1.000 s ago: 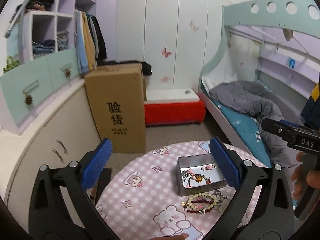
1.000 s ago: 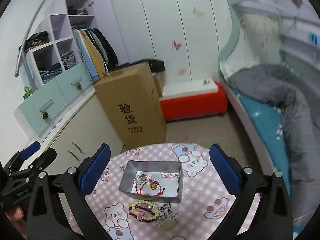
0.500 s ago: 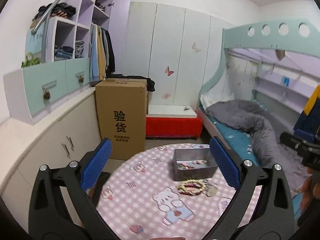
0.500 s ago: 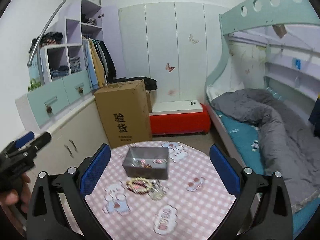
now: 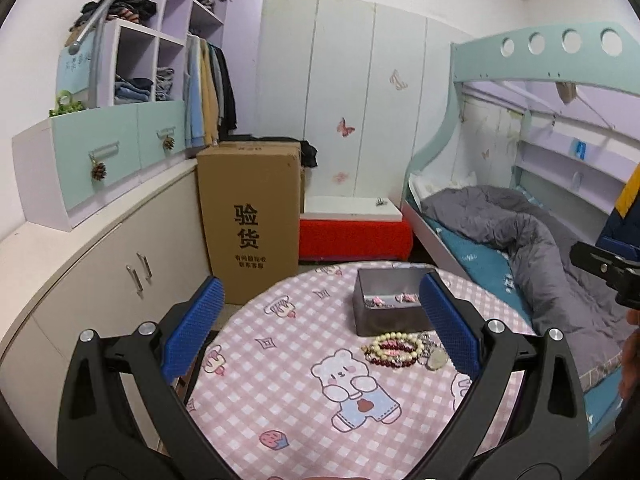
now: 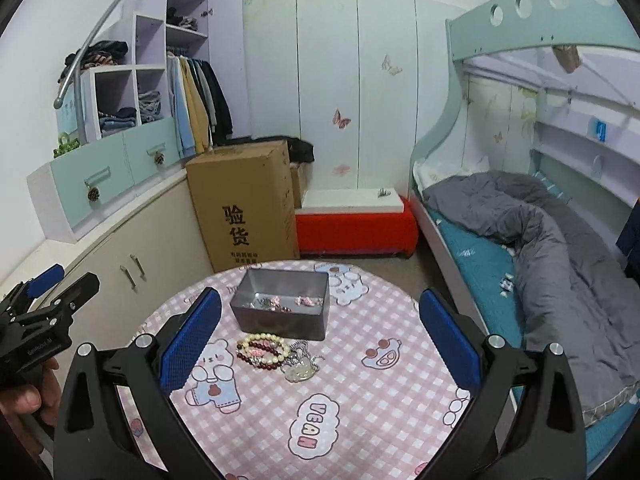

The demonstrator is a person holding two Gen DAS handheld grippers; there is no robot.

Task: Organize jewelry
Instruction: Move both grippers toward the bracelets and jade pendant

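Right wrist view: grey tin (image 6: 282, 312) on checked table (image 6: 360, 412), a few trinkets inside, bead bracelets (image 6: 262, 350) and what may be a pendant heaped just before it for loading; right gripper (image 6: 319, 342) and left gripper (image 5: 318, 340) both spread wide, empty.

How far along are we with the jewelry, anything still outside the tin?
Partly done: a few small pieces already lie in the grey tin. Nothing is in hand; the left gripper and right gripper are both open and empty above the table. Left to do: the beaded bracelets and the silver necklace with pendant beside the tin.
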